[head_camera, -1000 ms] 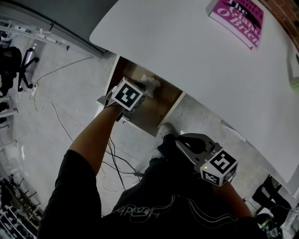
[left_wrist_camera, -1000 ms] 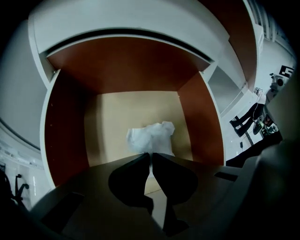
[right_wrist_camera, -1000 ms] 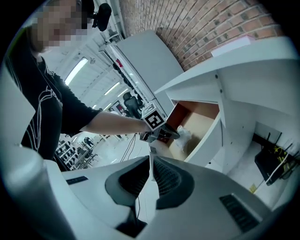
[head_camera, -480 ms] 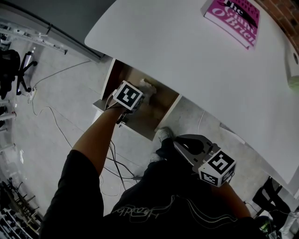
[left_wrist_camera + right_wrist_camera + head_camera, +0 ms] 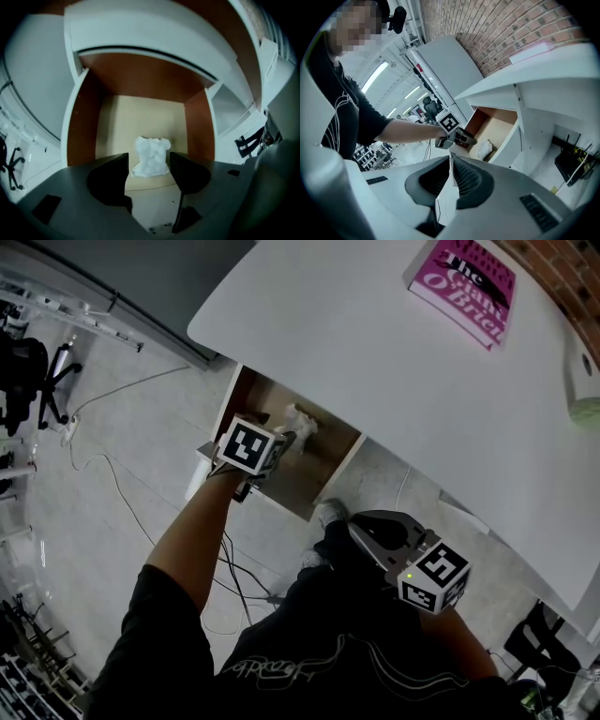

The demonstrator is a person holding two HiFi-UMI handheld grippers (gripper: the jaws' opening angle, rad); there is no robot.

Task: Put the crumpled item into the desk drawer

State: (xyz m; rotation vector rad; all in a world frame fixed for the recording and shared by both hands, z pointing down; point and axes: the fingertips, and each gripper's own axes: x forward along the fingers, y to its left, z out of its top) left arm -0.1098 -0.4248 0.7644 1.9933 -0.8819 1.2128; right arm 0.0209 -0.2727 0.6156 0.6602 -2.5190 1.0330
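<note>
The crumpled white item (image 5: 151, 157) lies on the pale floor of the open desk drawer (image 5: 140, 112), loose and free of any grip. My left gripper (image 5: 149, 168) hovers at the drawer's front with its jaws opening; the item sits just beyond and between the tips, and the pads do not touch it. From the head view, the left gripper (image 5: 281, 442) points into the drawer (image 5: 281, 479) toward the item (image 5: 302, 418). My right gripper (image 5: 370, 531) hangs low by the person's lap, shut and holding nothing. In the right gripper view the right gripper (image 5: 451, 161) faces the drawer and the item (image 5: 484, 149).
A white desk top (image 5: 394, 362) overhangs the drawer and carries a pink book (image 5: 466, 287) at its far side. Cables (image 5: 122, 493) trail over the floor to the left, near an office chair (image 5: 28, 371). A shoe (image 5: 330, 510) rests beside the drawer's right wall.
My left gripper has let go of the crumpled item, which now rests in the drawer, and has drawn back a little toward the drawer's front. The right gripper has hardly moved.
</note>
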